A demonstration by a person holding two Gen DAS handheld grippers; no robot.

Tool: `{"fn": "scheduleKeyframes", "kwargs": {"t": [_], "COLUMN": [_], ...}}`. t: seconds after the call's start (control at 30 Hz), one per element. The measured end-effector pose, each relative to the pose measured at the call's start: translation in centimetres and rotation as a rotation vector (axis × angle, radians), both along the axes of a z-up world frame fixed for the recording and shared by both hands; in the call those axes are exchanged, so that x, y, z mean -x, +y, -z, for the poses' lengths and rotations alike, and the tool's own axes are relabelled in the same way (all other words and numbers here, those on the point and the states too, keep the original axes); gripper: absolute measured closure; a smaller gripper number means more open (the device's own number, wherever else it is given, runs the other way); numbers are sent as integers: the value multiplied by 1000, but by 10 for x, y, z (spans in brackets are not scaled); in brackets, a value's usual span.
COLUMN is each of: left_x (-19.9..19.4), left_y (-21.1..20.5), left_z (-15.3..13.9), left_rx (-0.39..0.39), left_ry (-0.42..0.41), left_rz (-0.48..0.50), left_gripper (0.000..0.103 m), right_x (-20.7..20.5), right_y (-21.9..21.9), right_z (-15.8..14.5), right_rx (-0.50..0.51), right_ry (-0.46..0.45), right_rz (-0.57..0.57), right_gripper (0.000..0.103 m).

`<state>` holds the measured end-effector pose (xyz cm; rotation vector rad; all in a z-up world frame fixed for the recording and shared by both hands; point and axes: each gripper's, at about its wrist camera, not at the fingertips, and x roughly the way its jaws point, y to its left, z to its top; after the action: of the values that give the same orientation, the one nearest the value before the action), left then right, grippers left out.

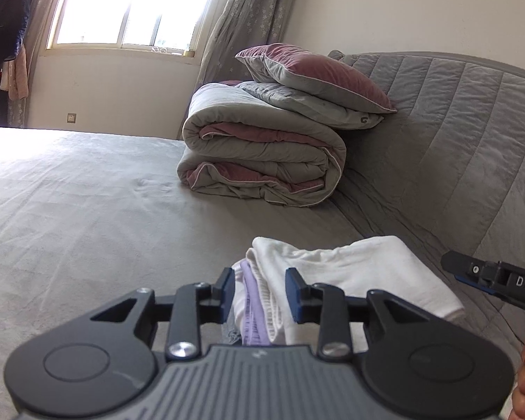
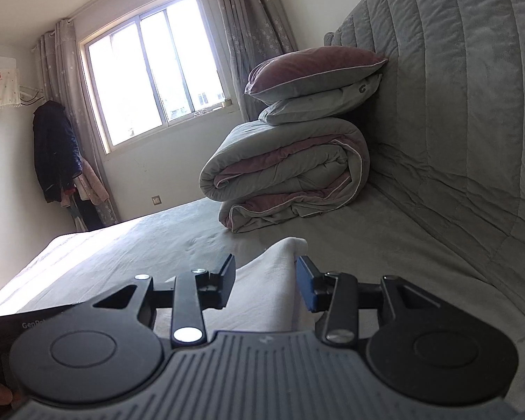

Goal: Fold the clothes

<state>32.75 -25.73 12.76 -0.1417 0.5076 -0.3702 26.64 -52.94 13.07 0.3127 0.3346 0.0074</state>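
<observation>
A folded stack of clothes lies on the grey bed: a white garment on top, with a lavender layer showing at its near edge. My left gripper stands open around that near edge, with the layers between its fingers and resting on the bed. My right gripper is open too, and a raised fold of the white garment sits between its pads with a slim gap on the blue-pad side. In the left wrist view the right gripper comes in from the right edge, beside the stack.
A rolled grey and mauve duvet with two pillows on top sits farther along the bed, against the quilted grey headboard. The grey sheet stretches left toward the window. Dark clothes hang by the curtain.
</observation>
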Motion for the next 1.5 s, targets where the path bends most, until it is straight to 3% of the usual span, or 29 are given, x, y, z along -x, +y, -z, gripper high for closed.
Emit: {"fn": "scheduleKeyframes", "kwargs": {"t": [0.17,0.37,0.47,0.5,0.57,0.6,0.67,0.8,0.87,1.1,1.23,1.5], "left_x": [24,56,69,72,75,77,82,92,96,103,100,104], "left_y": [4,9,10,11,14,15,14,12,13,10,7,-7], "left_z": [-11,-23,-27,-27,-29,-29,-32,-39,-42,-38,-36,-33], "left_rx": [-55,-141,-171,-167,-158,-160,-178,-226,-232,-242,-242,-307], "left_ry": [89,140,170,189,225,240,240,215,221,254,342,307], "left_rz": [-8,-6,-2,-1,-10,-25,-54,-74,-77,-93,-110,-104], "left_gripper": [62,55,42,42,40,31,19,8,1,1,0,1], "right_x": [23,50,59,62,68,69,72,80,84,83,86,86], "right_y": [12,23,26,28,31,32,33,38,42,47,60,83], "right_z": [-6,-18,-23,-24,-28,-30,-33,-38,-41,-37,-43,-46], "right_rx": [-24,-43,-48,-45,-39,-41,-46,-20,25,-8,13,71], "right_ry": [63,138,180,198,236,255,294,318,316,430,428,476], "right_rz": [37,93,106,111,121,124,134,158,171,169,143,79], "right_gripper": [59,51,40,33,28,25,19,2,0,0,0,0]}}
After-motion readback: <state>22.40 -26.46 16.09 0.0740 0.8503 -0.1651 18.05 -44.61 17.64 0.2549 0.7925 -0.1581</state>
